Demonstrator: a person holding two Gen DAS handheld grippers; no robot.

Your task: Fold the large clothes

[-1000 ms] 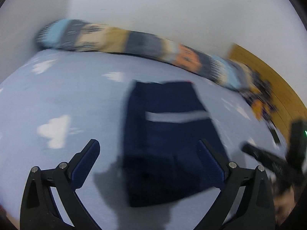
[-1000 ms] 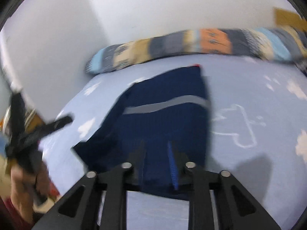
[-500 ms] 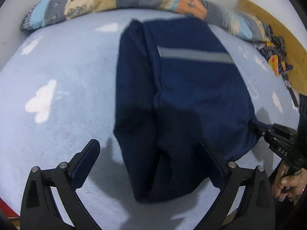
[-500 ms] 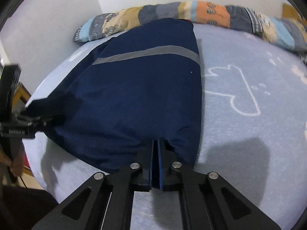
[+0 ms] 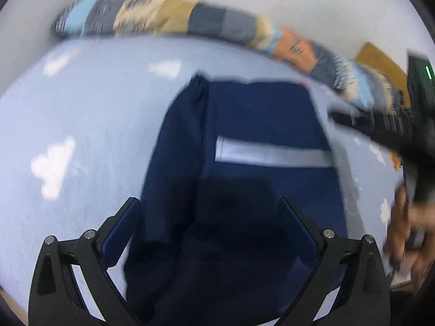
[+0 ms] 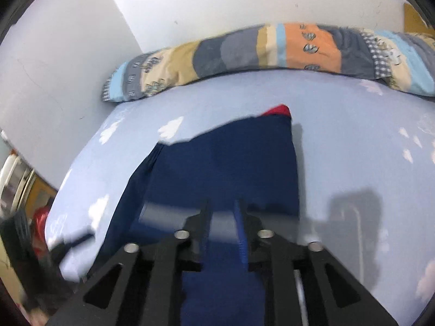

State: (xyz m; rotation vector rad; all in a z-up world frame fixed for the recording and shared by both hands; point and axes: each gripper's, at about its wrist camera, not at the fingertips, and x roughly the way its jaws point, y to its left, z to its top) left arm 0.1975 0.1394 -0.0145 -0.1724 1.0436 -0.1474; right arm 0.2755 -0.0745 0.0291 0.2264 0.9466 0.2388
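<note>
A navy garment (image 5: pixel 261 125) with a grey reflective stripe (image 5: pixel 272 156) lies folded lengthwise on the light blue bed sheet (image 5: pixel 103 125). Its sleeve (image 5: pixel 176 149) runs along the left side, and a bit of red (image 6: pixel 277 110) shows at the far corner. My left gripper (image 5: pixel 209 203) hangs open and wide over the garment's near end, with cloth beneath both fingers and nothing gripped. My right gripper (image 6: pixel 221 217) hovers over the stripe. Its jaws are opening, a narrow gap apart, with no cloth pinched between them. Both views are blurred by motion.
A long patchwork pillow (image 6: pixel 272 51) lies along the white wall at the far side of the bed. A hand (image 5: pixel 405 228) holding the right tool shows at the right edge of the left wrist view. Clutter (image 6: pixel 38 222) sits past the bed's left edge.
The right gripper was shut on the garment's near edge half a second ago; it has let go and swung forward over the stripe. The left gripper has shifted over the near end.
</note>
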